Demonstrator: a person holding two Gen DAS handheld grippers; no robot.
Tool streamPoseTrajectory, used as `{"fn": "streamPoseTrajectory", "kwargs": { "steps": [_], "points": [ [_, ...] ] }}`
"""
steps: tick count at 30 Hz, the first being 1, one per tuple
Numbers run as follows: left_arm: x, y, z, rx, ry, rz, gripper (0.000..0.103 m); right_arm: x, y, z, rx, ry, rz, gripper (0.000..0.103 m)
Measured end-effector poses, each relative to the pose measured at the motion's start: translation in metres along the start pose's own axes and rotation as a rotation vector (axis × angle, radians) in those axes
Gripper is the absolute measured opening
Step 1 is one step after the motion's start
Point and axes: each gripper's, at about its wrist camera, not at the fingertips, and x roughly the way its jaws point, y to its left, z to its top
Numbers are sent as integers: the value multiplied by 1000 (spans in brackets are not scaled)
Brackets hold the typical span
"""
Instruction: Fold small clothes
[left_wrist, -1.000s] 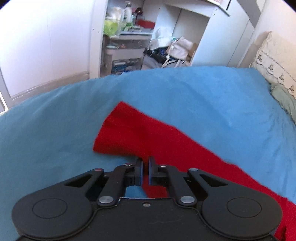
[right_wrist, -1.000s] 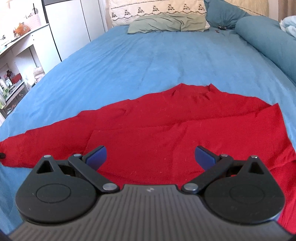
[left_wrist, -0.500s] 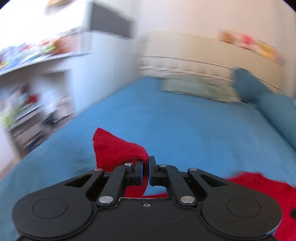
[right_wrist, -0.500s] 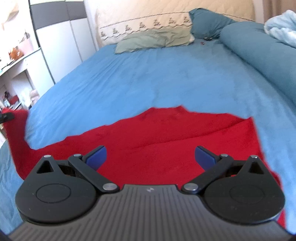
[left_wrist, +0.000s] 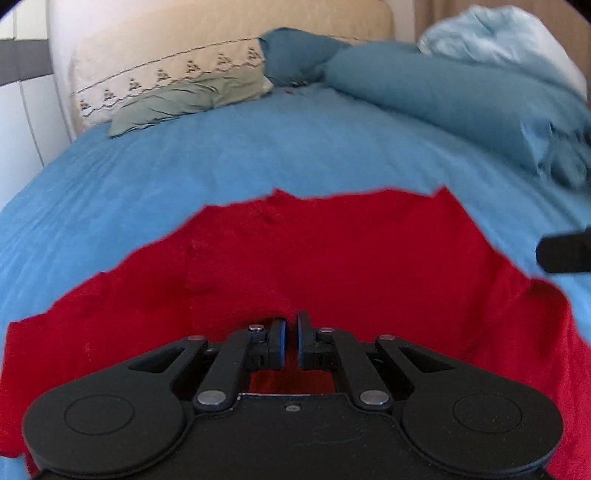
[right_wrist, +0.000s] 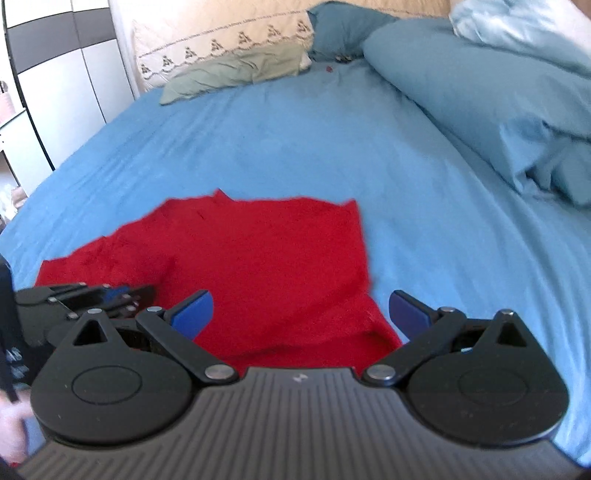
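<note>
The left gripper (left_wrist: 288, 341) hangs low over a red garment (left_wrist: 332, 266) spread on the blue bedsheet (left_wrist: 258, 155), its jaws nearly together with a thin gap between them. Whether cloth is pinched there I cannot tell. Beyond lie a green pillow (left_wrist: 184, 98) and a rolled blue duvet (left_wrist: 443, 92).

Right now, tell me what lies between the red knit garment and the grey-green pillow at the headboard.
Only bare blue bedsheet lies between the red knit garment and the grey-green pillow; both wrist views show it.
</note>
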Motion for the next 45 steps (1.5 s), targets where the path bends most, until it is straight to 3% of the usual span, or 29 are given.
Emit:
{"fn": "streamPoseTrajectory", "kwargs": {
  "steps": [2,4,6,8,12,18,24,27,30,34,39,41,43,44,45],
  "points": [
    [1,-6,-3,14,-7,4,17,2,-8,-5,8,8,4,103],
    [-7,-6,-6,19,-22,-20,54,2,-13,-7,4,10,9,103],
    [-15,-3,-5,12,-33,-29,63,3,-13,-4,-4,6,16,103],
    [-27,4,-4,0,-28,-10,63,3,-10,3,-10,5,43,103],
    [-54,44,-11,-57,-11,86,75,13,20,18,-54,34,125,103],
    [-74,115,-45,-149,54,240,75,60,103,10,-188,74,201,103],
    [-72,148,-69,-187,93,279,75,107,159,-11,-378,73,78,100],
    [-69,151,-70,-201,92,299,75,107,149,-9,-368,39,14,99],
    [-68,159,-73,-255,96,307,75,97,114,-3,-239,30,-11,99],
    [-71,164,-81,-298,114,304,75,86,81,-12,-131,64,95,99],
    [-69,167,-85,-288,123,317,75,89,71,-17,-21,100,163,99],
    [-67,169,-87,-291,122,326,75,91,69,-14,40,88,172,91],
    [-66,171,-87,-289,122,331,75,91,71,-12,72,87,166,68],
    [-66,172,-87,-287,122,335,75,94,73,-9,72,91,148,64],
    [-65,173,-87,-287,122,337,75,96,75,-5,65,92,138,45]
  ]
}}
